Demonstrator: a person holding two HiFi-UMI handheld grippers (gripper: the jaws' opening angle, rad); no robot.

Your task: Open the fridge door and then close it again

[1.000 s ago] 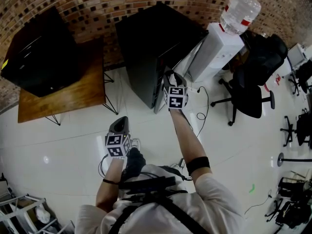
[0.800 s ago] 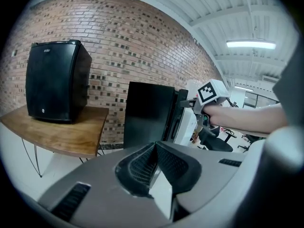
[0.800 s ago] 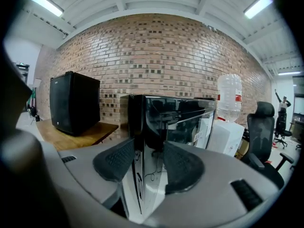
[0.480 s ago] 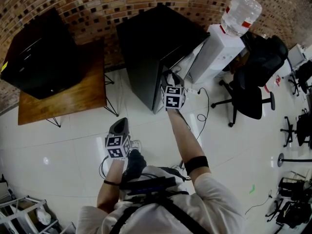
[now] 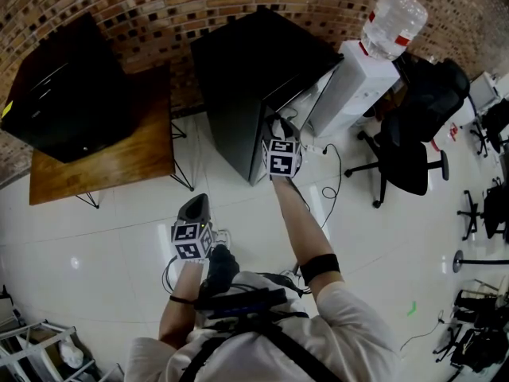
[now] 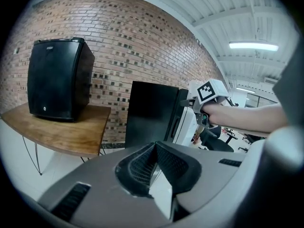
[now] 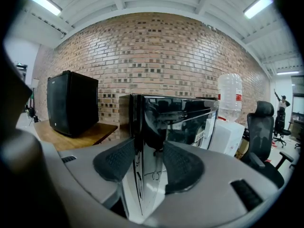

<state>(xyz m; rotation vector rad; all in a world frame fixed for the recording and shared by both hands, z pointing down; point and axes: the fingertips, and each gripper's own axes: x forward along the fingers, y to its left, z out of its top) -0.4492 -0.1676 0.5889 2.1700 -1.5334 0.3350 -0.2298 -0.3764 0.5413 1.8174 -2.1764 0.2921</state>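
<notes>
A black fridge stands against the brick wall, its glossy door swung a little way out. My right gripper reaches forward at arm's length and is shut on the door's free edge. In the right gripper view that door edge runs upright between the two pads of the right gripper. My left gripper hangs low near my body over the white floor, shut and holding nothing. In the left gripper view its jaws are closed, with the fridge ahead.
A wooden table left of the fridge carries a black box. A white water dispenser with a bottle stands right of the fridge, then a black office chair. A cable lies on the floor.
The right gripper and the door edge have shifted very slightly to the left. The left gripper has kept still.
</notes>
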